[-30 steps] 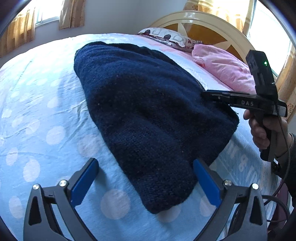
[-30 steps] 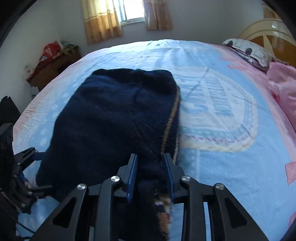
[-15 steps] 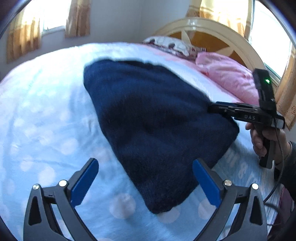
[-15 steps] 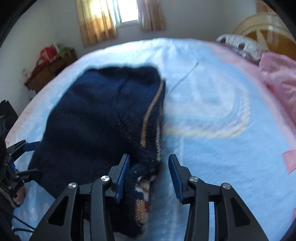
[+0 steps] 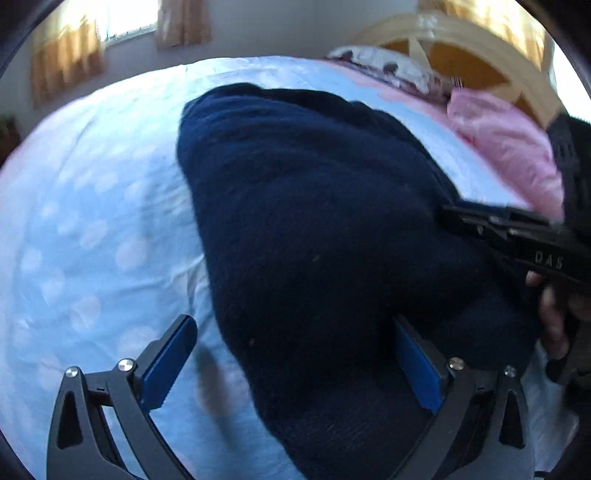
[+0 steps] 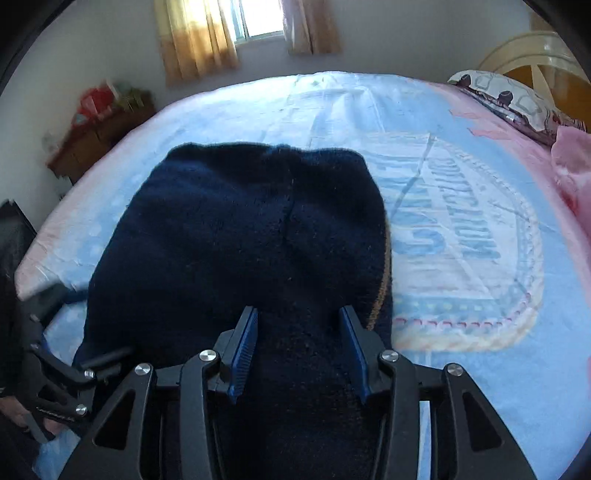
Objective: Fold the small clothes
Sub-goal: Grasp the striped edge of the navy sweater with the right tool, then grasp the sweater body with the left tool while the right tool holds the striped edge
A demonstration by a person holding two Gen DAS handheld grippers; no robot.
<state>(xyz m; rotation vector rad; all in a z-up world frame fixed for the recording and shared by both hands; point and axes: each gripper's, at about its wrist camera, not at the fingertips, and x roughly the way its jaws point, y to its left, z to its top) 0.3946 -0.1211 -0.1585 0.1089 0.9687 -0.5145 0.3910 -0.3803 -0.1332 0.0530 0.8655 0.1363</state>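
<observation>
A dark navy knitted garment lies folded on the light blue bed sheet. It also shows in the right wrist view, with a tan stripe along its right edge. My left gripper is open wide, its jaws on either side of the garment's near corner. My right gripper is open, with the garment's near end lying between its blue pads. The right gripper also shows at the right of the left wrist view, over the garment's edge.
A pink pillow and a patterned pillow lie by the wooden headboard. A low cabinet with clutter stands by the far wall under a curtained window. The sheet has a large printed emblem.
My right gripper has opened wider and let go of the garment's end. My left gripper has moved forward, so the garment's corner now lies between its jaws.
</observation>
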